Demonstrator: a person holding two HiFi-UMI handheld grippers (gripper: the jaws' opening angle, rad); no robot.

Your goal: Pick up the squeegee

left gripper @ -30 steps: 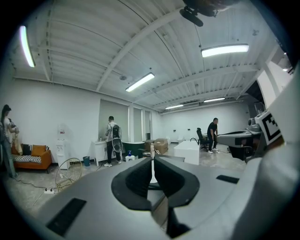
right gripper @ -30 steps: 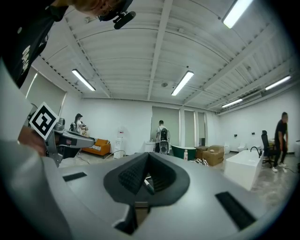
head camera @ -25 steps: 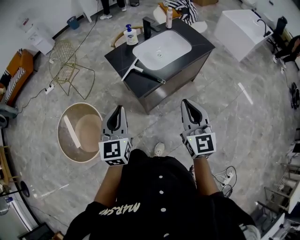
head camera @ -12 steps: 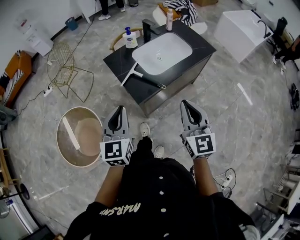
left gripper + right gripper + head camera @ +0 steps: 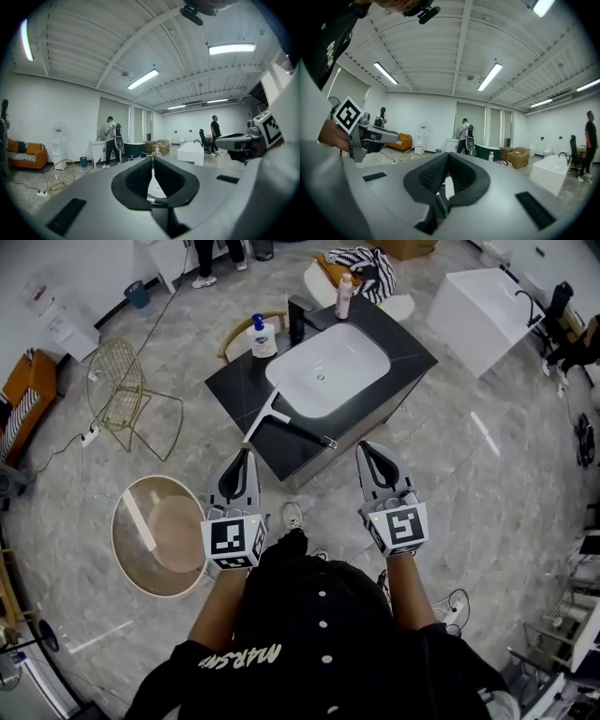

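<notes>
left tongs (image 5: pixel 246 456): tips shut together, nothing between them; the left gripper view (image 5: pixel 153 159) shows the pads meeting at the front with only an oval gap behind them.
right tongs (image 5: pixel 368 448): also closed tip to tip and empty, as the right gripper view (image 5: pixel 447 154) shows.
pose: both are held out side by side in front of the person, roughly level and pointing toward the counter.
squeegee (image 5: pixel 262 418): lies flat on the near left part of the dark counter, beside the basin. Its white blade runs along the counter's left edge and its dark handle reaches across toward the near corner. Nothing grips it.
nearest tongs: in the head view, the left tip is just short of the blade's near end and apart from it. The right tip is near the counter's front corner.
counter (image 5: pixel 239 381): a dark-topped cabinet standing alone on the grey marble floor, turned cornerwise to the person.
basin (image 5: pixel 347 357): white, set into the counter top.
faucet (image 5: pixel 298 320): black, at the far side of the basin.
pump bottle (image 5: pixel 262 337): white with a blue top, upright on the far left corner.
pink bottle (image 5: pixel 343 296): upright at the far corner.
shoe (image 5: pixel 292 515): on the floor between the two tongs.
round tub (image 5: pixel 117 521): on the floor to the left, with a white strip (image 5: pixel 141 521) lying inside.
wire chair (image 5: pixel 122 390): gold, further left.
bathtub (image 5: pixel 473 301): white, at the far right.
</notes>
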